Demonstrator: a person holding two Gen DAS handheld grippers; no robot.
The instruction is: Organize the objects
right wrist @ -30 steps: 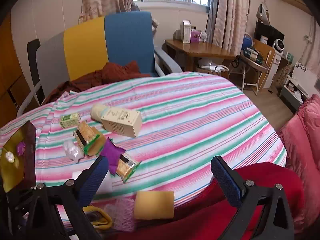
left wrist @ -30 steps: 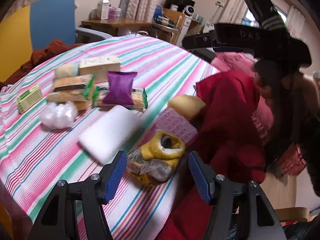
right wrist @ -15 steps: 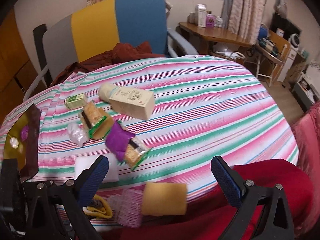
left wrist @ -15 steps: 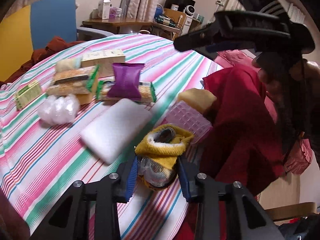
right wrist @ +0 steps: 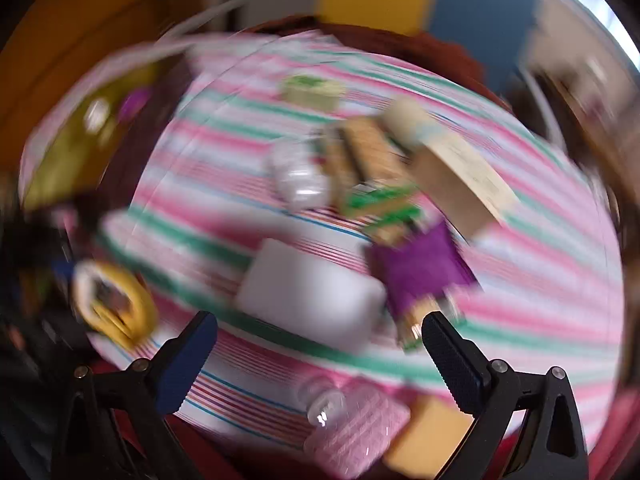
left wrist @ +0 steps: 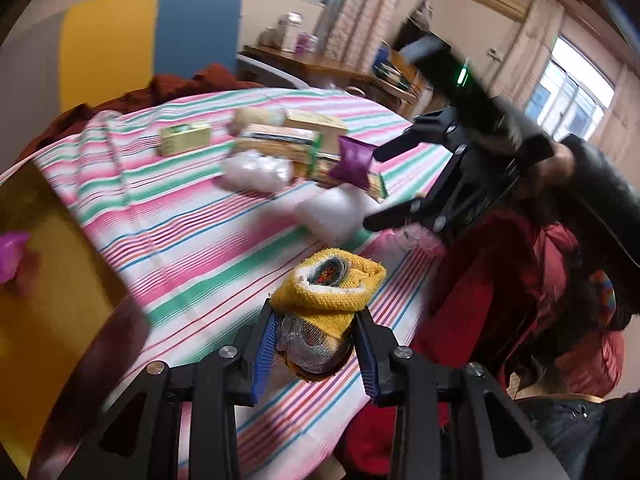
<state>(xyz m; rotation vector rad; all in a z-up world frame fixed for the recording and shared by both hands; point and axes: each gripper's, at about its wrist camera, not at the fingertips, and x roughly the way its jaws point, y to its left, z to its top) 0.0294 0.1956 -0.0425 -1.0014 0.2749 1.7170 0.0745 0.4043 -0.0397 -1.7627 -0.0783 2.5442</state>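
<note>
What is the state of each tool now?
Left tool: closed on the yellow knitted bundle.
Right tool: open, holding nothing.

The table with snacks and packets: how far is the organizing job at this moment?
Early stage. Done: one purple item lies in the yellow tray. In hand: the left gripper is shut on the yellow bundle; the right gripper is open and empty. Left: white pad, purple packet, biscuits, boxes, on the striped cloth.
</note>
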